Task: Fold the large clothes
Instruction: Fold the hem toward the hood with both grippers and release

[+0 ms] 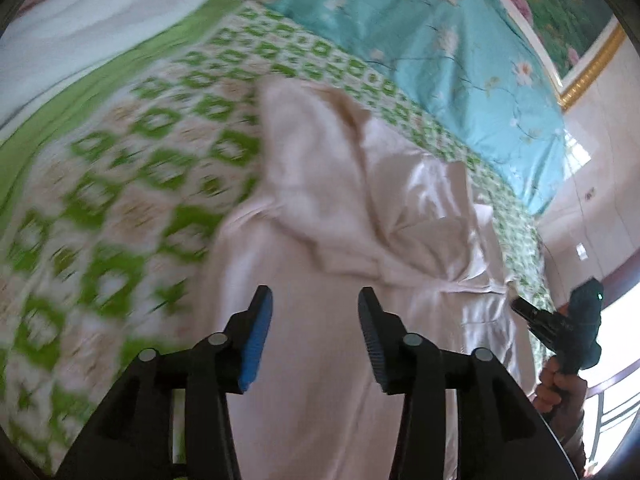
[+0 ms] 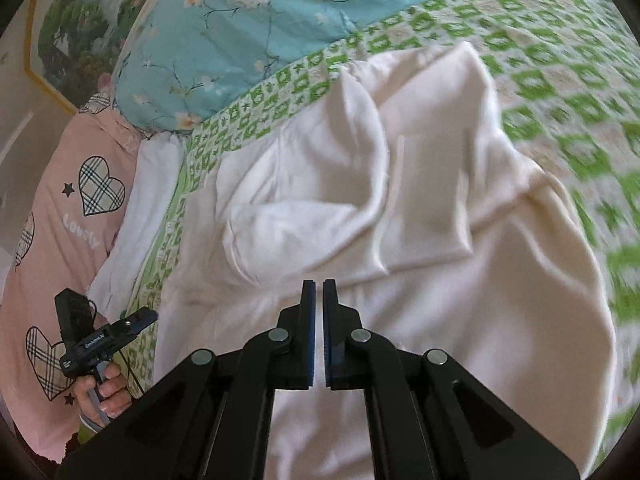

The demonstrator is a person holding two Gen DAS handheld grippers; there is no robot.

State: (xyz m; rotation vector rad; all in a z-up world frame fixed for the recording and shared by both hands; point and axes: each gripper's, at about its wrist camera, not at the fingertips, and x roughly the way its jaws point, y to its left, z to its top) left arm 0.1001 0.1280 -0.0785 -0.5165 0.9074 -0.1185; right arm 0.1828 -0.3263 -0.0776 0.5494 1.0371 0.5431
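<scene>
Left wrist view: I am holding my left gripper (image 1: 315, 300) above the near part of a pale cream garment (image 1: 352, 208), fingers standing wide apart with nothing between them, presumably readying for a grip on the cloth. Right wrist view: I am keeping my right gripper (image 2: 319, 292) over the same garment (image 2: 400, 200), its fingers drawn almost together with only a thin slit between them and no cloth caught in it as far as I can see. Garment: lying spread on a green-and-white patterned bedspread (image 1: 120, 184), its far part already doubled over into soft layered flaps, so I am judging the fold as partly done. Blue flowered quilt (image 2: 240, 40): resting beyond the garment, apart from it. Framed picture (image 1: 560, 20): hanging on the wall behind the bed.
</scene>
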